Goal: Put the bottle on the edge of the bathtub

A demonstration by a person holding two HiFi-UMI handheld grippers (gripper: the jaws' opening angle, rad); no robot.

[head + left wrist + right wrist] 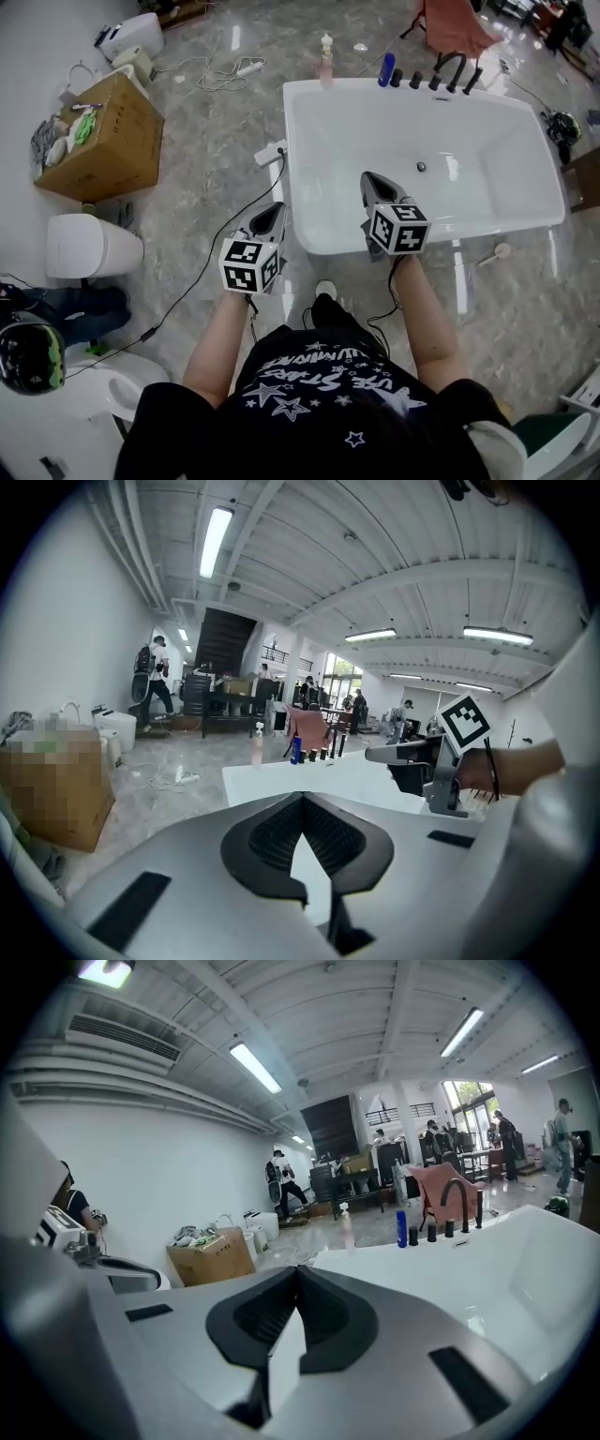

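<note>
Head view: left claw point(273, 212) and right claw point(371, 178), both closed and empty, hover at the near end of the bathtub point(298, 169).

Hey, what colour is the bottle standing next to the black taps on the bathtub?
The bottle is blue; the head view shows it best.

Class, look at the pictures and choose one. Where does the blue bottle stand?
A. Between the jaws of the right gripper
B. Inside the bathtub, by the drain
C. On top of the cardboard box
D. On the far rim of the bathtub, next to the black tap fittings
D: in the head view the blue bottle stands upright on the far rim of the bathtub, just left of the black tap fittings.
</note>
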